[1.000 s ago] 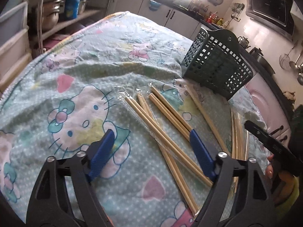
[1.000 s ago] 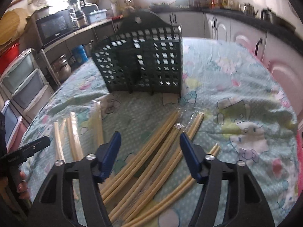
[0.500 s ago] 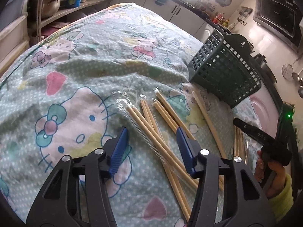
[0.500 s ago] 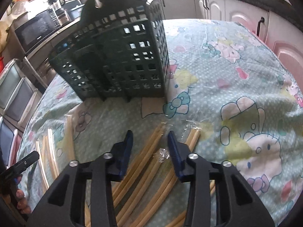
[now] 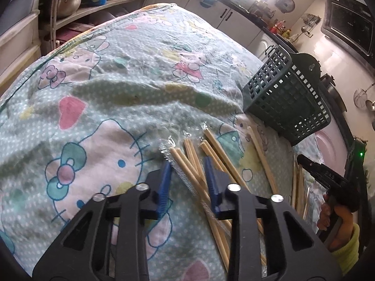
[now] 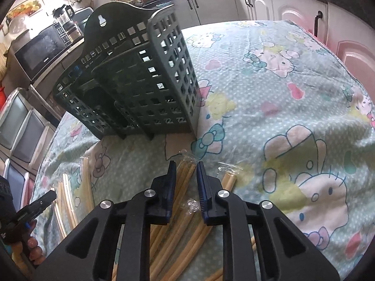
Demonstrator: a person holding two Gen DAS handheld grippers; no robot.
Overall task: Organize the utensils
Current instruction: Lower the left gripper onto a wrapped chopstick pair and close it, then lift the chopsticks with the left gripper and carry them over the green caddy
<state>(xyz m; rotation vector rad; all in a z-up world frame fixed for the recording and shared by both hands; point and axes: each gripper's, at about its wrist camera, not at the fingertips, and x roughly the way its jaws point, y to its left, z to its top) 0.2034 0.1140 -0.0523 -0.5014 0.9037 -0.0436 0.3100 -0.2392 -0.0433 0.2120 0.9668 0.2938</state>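
Observation:
Several plastic-wrapped pairs of wooden chopsticks lie on the Hello Kitty cloth. In the left wrist view my left gripper [image 5: 187, 167] is lowered over one wrapped pair [image 5: 187, 166], jaws part closed around it with a gap still showing. In the right wrist view my right gripper [image 6: 185, 172] straddles another wrapped pair [image 6: 186, 175], jaws narrowed close to it. A dark green perforated utensil basket [image 6: 140, 86] stands upright behind the chopsticks; it also shows in the left wrist view [image 5: 288, 103].
More wrapped chopsticks lie at the left in the right wrist view [image 6: 68, 201] and near the other gripper in the left wrist view [image 5: 297, 187]. Kitchen cabinets [image 6: 257, 7], a microwave [image 6: 44, 49] and storage drawers [image 6: 18, 126] surround the cloth-covered table [image 5: 105, 93].
Both grippers have moved down and forward onto the chopsticks, and both pairs of jaws have narrowed from wide open to close around a wrapped pair.

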